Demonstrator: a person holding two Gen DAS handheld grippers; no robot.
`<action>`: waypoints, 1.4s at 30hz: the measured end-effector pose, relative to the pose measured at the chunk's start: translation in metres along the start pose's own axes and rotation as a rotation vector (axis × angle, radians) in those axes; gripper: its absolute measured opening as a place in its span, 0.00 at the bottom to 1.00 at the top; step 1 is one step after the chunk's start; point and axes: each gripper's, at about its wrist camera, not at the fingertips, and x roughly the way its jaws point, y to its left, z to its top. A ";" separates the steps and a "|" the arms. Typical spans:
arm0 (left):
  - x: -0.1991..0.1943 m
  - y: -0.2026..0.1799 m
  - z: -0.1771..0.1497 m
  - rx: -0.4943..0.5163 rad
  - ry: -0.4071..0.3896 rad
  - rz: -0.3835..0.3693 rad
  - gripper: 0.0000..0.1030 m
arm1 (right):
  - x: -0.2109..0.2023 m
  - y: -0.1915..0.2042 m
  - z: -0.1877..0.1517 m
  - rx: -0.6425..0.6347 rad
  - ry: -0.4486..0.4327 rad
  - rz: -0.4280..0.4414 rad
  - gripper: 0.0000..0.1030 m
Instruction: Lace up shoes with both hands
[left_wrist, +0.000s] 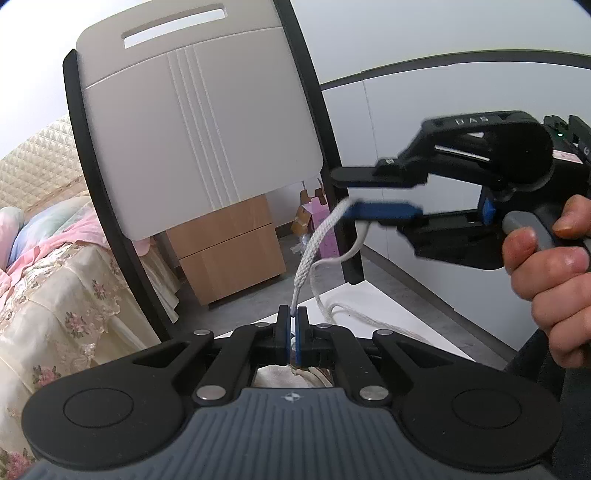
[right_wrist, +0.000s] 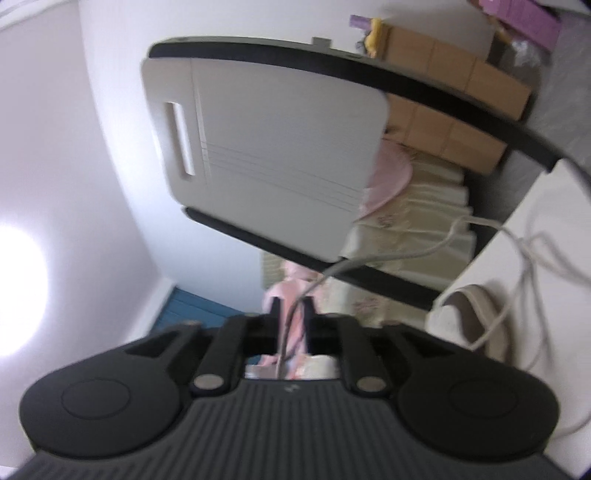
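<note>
The left gripper (left_wrist: 292, 318) is clamped on the white lace (left_wrist: 303, 269), which runs up and right into the right gripper (left_wrist: 345, 192), whose jaws stand apart, apparently slack around it. The shoe (right_wrist: 467, 317) lies on the table (right_wrist: 554, 206), blurred.

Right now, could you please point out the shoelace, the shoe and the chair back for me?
shoelace (left_wrist: 314, 243): left wrist view, on its flat woven stretch.
shoe (right_wrist: 476, 321): right wrist view, on its beige side.
chair back (left_wrist: 207, 122): left wrist view, on its white panel.
</note>
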 end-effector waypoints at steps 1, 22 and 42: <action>-0.001 -0.001 0.000 0.002 -0.001 -0.001 0.03 | 0.000 0.001 0.000 -0.008 0.004 -0.009 0.36; -0.005 -0.002 -0.001 0.009 0.010 0.010 0.03 | 0.033 0.009 -0.028 -0.131 0.218 -0.064 0.11; 0.041 0.078 -0.001 -0.204 0.161 -0.117 0.03 | 0.046 -0.050 -0.050 0.233 0.045 -0.284 0.03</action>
